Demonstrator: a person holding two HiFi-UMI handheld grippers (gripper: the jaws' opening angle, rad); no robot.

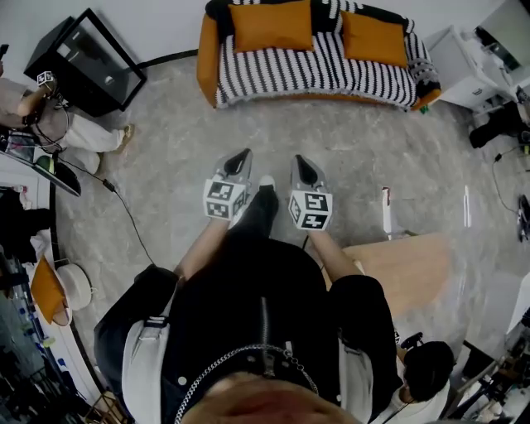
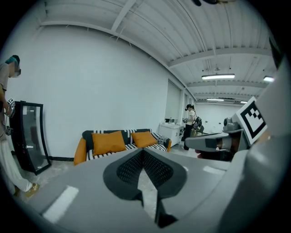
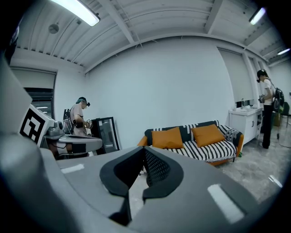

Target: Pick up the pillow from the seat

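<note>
Two orange pillows lean against the back of a black-and-white striped sofa [image 1: 331, 70]: the left pillow [image 1: 271, 26] and the right pillow [image 1: 373, 39]. The gripper views show them too, the left pillow [image 2: 108, 142] [image 3: 167, 138] and the right pillow [image 2: 144, 139] [image 3: 207, 134]. My left gripper [image 1: 244, 154] and right gripper [image 1: 299, 159] are held side by side over the floor, well short of the sofa, pointing at it. Both are shut with nothing between the jaws. The left gripper [image 2: 143, 152] and right gripper [image 3: 145, 150] tips meet in their own views.
A black glass-front cabinet [image 1: 87, 62] stands at the left with a person [image 1: 50, 116] beside it. White cabinets [image 1: 464, 62] sit right of the sofa, where another person [image 3: 266, 107] stands. A wooden panel [image 1: 406, 265] lies at the right. A cable [image 1: 124, 207] trails across the marble floor.
</note>
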